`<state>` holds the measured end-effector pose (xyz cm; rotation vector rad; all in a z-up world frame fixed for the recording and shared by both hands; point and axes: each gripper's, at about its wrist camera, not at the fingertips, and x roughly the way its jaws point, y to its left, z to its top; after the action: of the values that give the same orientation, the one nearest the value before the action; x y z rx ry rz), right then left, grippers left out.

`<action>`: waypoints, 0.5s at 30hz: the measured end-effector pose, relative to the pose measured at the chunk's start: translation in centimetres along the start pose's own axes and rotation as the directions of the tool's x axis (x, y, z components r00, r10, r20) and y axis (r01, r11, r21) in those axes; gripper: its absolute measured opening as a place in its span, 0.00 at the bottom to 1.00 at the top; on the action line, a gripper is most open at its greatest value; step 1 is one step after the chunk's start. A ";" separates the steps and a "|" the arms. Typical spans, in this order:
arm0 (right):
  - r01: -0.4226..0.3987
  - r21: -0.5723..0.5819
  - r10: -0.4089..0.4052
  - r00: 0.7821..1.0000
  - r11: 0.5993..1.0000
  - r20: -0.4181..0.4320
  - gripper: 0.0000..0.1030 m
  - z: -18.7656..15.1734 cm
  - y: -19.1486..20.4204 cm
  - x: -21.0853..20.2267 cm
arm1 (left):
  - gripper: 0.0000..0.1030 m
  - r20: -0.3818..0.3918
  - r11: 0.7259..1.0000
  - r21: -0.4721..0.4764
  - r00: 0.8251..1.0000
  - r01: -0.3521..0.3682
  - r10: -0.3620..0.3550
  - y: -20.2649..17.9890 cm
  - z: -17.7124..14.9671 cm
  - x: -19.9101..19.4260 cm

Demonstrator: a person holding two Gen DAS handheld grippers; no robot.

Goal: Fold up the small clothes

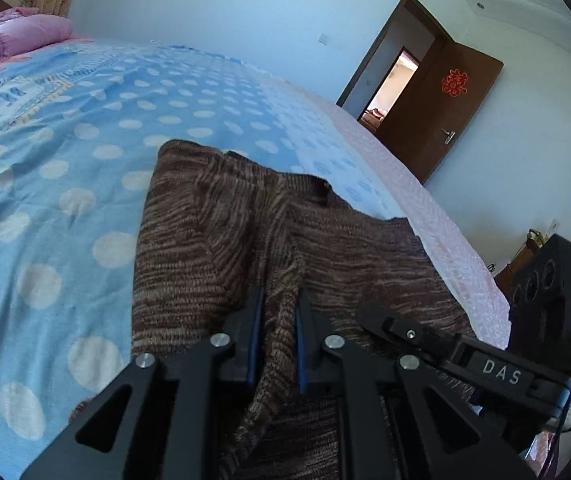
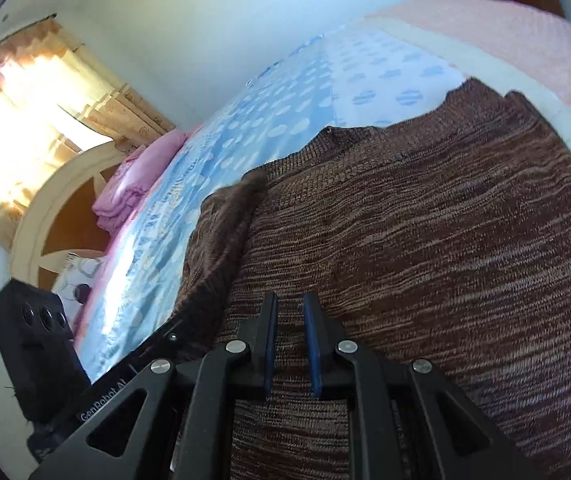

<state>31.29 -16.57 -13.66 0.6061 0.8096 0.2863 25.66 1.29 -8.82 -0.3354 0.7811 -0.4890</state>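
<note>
- A brown knit sweater (image 1: 221,216) with pale streaks lies spread on a bed, over a blue bedsheet (image 1: 65,184) printed with white dots.
- In the left wrist view, the left tool (image 1: 278,300) pinches a raised fold of the sweater's knit; the fabric runs up between the two blue-lined jaws, which press on it from both sides.
- The right tool (image 2: 290,304) holds its jaws close together over the broad brown body of the sweater (image 2: 425,240); cloth fills the narrow gap between them, but whether the pads truly grip it I cannot tell.
- In the right wrist view, one side part of the sweater lies folded in over the body, near the neckline.
- A pink folded quilt (image 2: 133,184) rests at the far end of the bed, just beside a rounded wooden headboard (image 2: 45,216).
- A brown wooden door (image 1: 437,120) stands open beyond the bed, with a red paper ornament (image 1: 454,82) on it.
- Yellow curtains (image 2: 25,120) glow with daylight behind the headboard.
</note>
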 end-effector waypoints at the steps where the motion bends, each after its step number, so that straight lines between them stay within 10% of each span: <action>1: -0.039 0.029 0.039 0.999 0.999 -0.008 0.14 0.5 -0.3 0.0 | 0.14 0.011 1.000 -0.014 1.000 0.008 -0.008 0.2 0.1 -0.3; 5: -0.179 0.093 0.182 0.983 0.979 -0.022 0.66 2.9 0.3 0.8 | 0.14 0.013 0.999 -0.044 0.999 0.030 -0.030 0.9 0.0 -0.4; 12: -0.124 -0.043 0.117 0.983 0.991 -0.141 0.64 5.5 4.3 6.5 | 0.14 0.022 0.998 -0.045 0.999 0.044 -0.043 0.8 -0.4 -0.2; 15: -0.129 -0.081 0.111 0.975 0.988 -0.192 0.33 5.5 5.4 9.0 | 0.14 0.022 0.998 -0.047 0.999 0.049 -0.048 1.0 -0.5 -0.4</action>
<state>41.34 -10.30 -12.72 0.5468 0.9369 0.4948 25.36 2.25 -9.39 -0.4038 0.7668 -0.5123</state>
